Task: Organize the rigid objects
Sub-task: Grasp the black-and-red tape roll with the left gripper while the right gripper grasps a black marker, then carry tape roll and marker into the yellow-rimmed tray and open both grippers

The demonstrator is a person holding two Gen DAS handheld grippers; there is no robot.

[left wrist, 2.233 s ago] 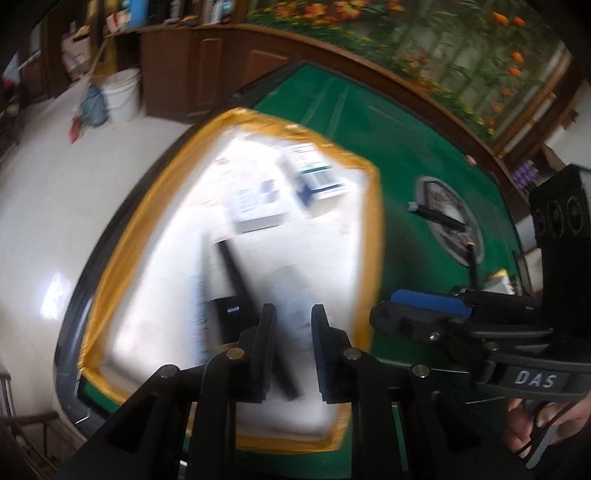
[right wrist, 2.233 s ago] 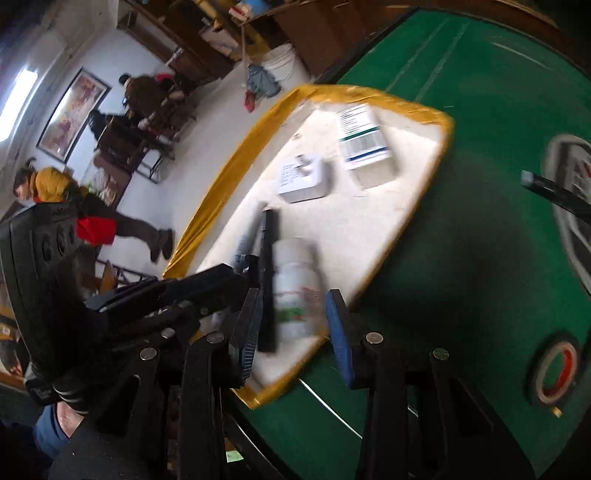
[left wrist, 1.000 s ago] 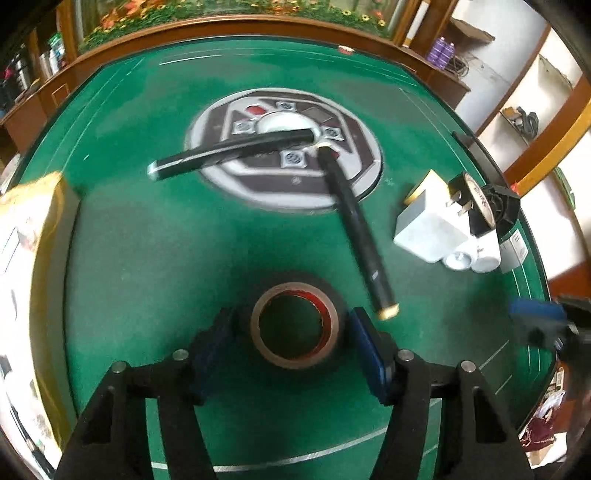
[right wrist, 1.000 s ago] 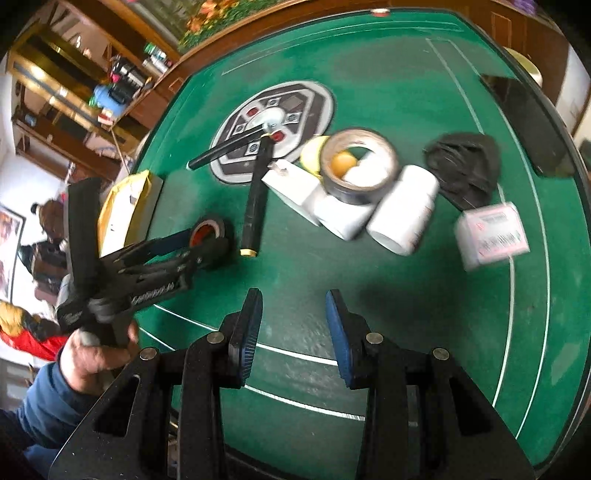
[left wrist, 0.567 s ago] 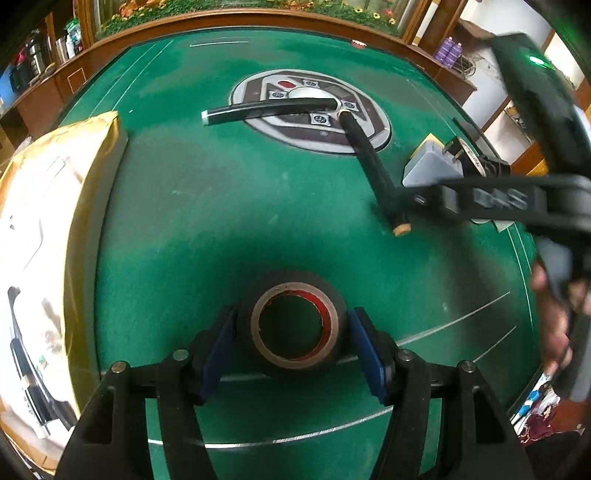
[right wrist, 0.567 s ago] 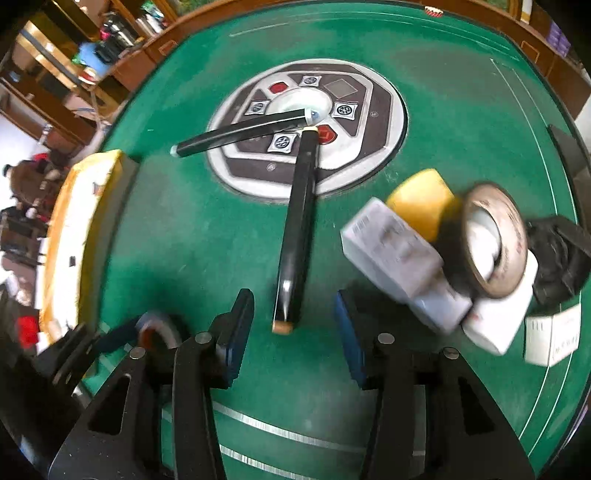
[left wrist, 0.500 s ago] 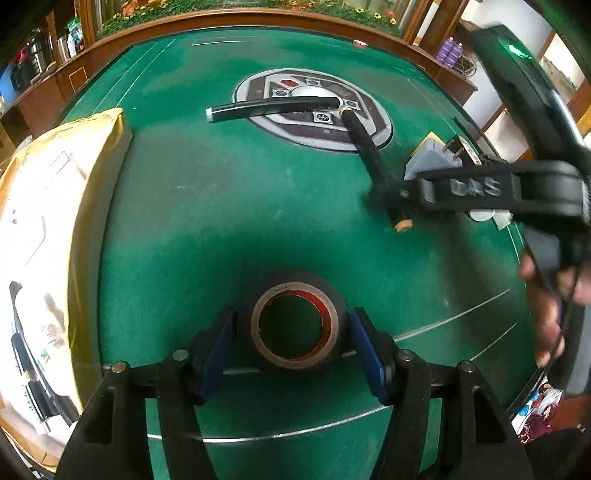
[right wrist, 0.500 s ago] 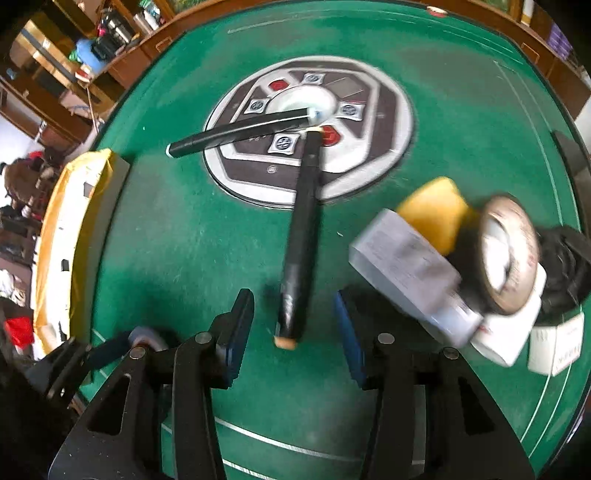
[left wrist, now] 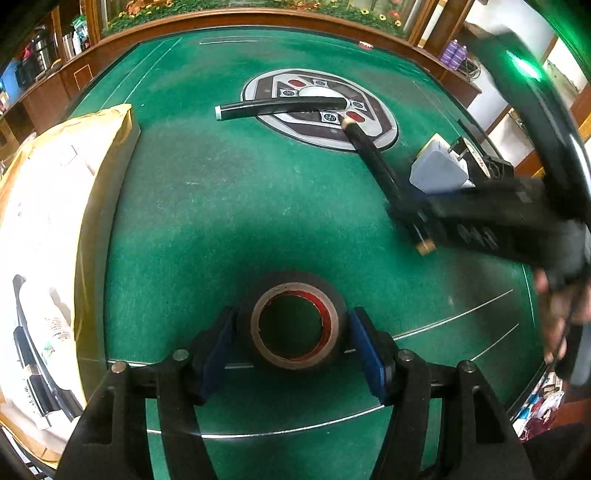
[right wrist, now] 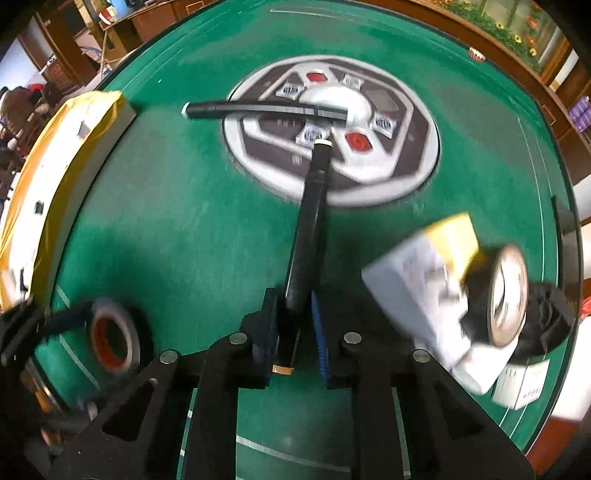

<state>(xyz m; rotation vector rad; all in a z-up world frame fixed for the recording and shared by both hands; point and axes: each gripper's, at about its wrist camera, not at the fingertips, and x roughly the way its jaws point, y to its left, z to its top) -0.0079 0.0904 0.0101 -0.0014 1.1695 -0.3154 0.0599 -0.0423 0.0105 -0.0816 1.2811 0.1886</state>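
Showing only rightward: right tool (right wrist: 291,328) clamping black pen (right wrist: 308,236).

A round table (left wrist: 207,192) covered in green felt with thin white lines is filling both views, edged by a brown wooden rim (left wrist: 258,17). A grey-and-brown emblem (right wrist: 388,147) is sitting at its centre. Wooden shelving (left wrist: 44,74) is standing beyond, and daylight is falling across white walls (left wrist: 565,62).

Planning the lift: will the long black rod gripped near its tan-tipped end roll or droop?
The long black rod looks stiff and straight, so drooping seems unlikely. Being round, it may roll if released. The right gripper grips near one end, so its far end may tip down.
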